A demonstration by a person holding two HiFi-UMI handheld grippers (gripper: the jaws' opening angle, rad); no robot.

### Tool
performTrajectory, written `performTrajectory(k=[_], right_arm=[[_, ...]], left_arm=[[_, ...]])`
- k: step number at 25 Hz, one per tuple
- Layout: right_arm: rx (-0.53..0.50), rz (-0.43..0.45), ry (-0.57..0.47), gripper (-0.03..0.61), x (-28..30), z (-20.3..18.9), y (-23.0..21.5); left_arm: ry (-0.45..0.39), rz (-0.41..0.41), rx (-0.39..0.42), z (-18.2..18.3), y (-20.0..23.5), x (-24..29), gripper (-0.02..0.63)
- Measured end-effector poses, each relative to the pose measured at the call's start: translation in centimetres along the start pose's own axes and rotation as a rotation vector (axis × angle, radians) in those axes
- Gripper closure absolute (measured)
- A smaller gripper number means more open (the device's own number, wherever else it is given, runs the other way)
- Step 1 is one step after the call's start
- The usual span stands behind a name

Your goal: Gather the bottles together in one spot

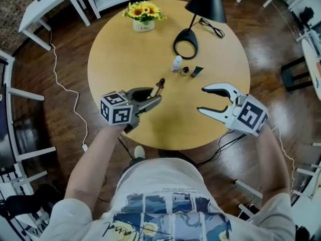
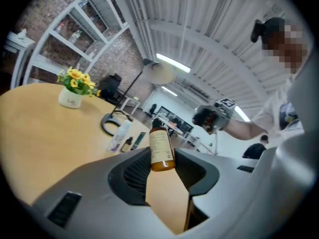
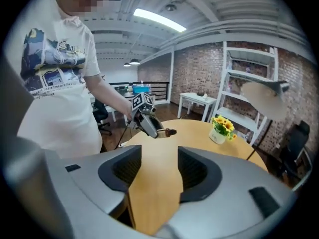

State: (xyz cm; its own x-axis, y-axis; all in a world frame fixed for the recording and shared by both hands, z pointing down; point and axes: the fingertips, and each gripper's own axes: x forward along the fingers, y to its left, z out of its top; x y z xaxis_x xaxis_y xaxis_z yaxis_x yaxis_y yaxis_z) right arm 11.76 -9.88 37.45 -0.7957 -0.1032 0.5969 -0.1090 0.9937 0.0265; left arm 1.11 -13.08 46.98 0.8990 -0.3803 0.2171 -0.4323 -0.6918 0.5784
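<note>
Left gripper view: the left gripper (image 2: 163, 166) pinches a small amber glass bottle with a black cap (image 2: 161, 151) between its part-closed jaws. Right gripper view, no grip: the right gripper (image 3: 159, 171) has its jaws apart, with only the round wooden table (image 3: 154, 203) between them, and it misses the white plastic bottle (image 2: 119, 136) well ahead of the left jaws.

You worked under bright ceiling strip lights (image 3: 154, 19); both gripper views bulged, dark-cornered, their near foreground soft.

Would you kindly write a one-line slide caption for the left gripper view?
Left tool grips a small amber bottle above the round wooden table, other bottles clustered near the lamp base.
</note>
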Motion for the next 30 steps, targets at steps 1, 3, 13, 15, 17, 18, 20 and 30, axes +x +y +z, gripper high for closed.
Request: performTrajectory(k=[1, 3, 13, 15, 17, 18, 20, 30], right_arm=[[-0.037, 0.038, 0.011, 0.367, 0.4, 1.3, 0.5], [-0.096, 0.122, 0.025, 0.367, 1.6, 3.8, 2.3], [-0.282, 0.429, 0.205, 0.409, 6.0, 9.9, 9.6], [-0.297, 0.467, 0.245, 0.412, 6.4, 10.2, 10.8], [-0.300, 0.494, 0.273, 0.446, 6.6, 10.2, 11.6], [-0.297, 0.505, 0.283, 0.454, 6.7, 10.3, 11.9], [-0.288, 0.523, 0.301, 0.481, 6.8, 10.4, 12.5], [-0.286, 0.471, 0.397, 0.488, 6.5, 9.2, 11.8]], left_arm=[[-0.002, -0.074, 0.026, 0.2, -1.9, -0.5, 0.469], [0.007, -0.211, 0.070, 0.4, -5.6, -1.9, 0.469], [0.020, -0.592, 0.153, -0.5, -14.9, -7.9, 0.469], [0.020, -0.625, 0.156, -0.8, -15.6, -8.7, 0.469], [0.024, -0.648, 0.161, -1.0, -15.9, -9.2, 0.469], [0.025, -0.657, 0.163, -1.1, -16.0, -9.4, 0.469], [0.024, -0.674, 0.164, -1.2, -16.1, -9.8, 0.469], [0.050, -0.596, 0.182, -1.7, -14.9, -9.4, 0.468]])
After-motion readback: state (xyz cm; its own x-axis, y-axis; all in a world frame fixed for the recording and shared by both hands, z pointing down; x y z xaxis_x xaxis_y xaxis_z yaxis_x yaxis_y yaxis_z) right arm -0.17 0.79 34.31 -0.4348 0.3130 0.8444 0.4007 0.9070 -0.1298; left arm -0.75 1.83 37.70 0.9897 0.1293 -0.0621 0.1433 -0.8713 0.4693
